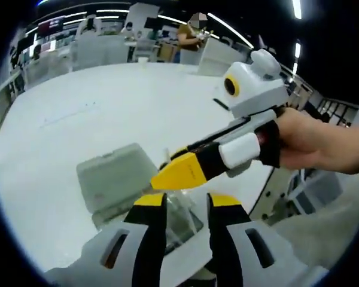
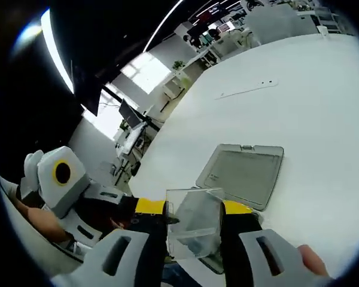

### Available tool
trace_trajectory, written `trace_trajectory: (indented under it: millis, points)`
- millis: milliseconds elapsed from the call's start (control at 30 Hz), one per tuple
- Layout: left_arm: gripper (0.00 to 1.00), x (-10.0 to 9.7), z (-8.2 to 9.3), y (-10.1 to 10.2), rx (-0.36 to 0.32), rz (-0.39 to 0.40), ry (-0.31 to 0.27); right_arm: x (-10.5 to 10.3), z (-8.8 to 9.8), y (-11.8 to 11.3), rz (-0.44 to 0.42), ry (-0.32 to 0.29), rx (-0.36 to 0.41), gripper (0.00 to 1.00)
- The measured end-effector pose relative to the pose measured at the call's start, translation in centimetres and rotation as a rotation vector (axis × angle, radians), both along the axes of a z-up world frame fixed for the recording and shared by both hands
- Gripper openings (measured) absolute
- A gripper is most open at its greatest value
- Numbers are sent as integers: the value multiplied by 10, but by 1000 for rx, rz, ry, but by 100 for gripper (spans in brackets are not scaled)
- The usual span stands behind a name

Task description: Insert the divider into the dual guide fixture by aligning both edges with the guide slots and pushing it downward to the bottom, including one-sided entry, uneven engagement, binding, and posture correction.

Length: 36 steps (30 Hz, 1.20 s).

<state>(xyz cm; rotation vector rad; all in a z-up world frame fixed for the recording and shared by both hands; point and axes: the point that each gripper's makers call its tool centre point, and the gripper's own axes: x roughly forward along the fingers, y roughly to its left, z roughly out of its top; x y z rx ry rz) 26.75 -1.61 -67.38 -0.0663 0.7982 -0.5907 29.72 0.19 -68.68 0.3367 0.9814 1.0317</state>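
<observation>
White table [image 2: 323, 95] | grey lid [image 2: 242, 173] flat | bright workshop behind

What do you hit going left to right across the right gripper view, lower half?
Other hand-held gripper coming in from the left → clear divider between this view's own jaws → grey lid lying flat on the white table.

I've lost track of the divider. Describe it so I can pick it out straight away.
Start at the big white table, then find the grey hinged lid lying open and flat on it. Just in front of that lid, between the right claw's yellow-tipped fingers, stands the divider: a clear, see-through plastic sheet held upright, unlike the opaque grey lid lying behind it.
</observation>
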Motion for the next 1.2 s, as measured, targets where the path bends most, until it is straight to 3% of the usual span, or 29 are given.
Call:
trace_trajectory:
  millis: [100, 500, 967, 1200]
  points:
    - [23, 0, -5, 4, 35, 28, 14, -3, -3, 1, -5, 18, -12, 30]
    - [17, -1, -15, 4, 57, 78, 59, -4, -8, 1, -55, 43, -36, 30]
    - [9, -2, -23, 7, 21, 144, 99, -9, -14, 1, -96, 55, -67, 30]
    - [6, -4, -28, 9, 35, 156, 108, -10, -15, 0, -104, 65, -71, 30]
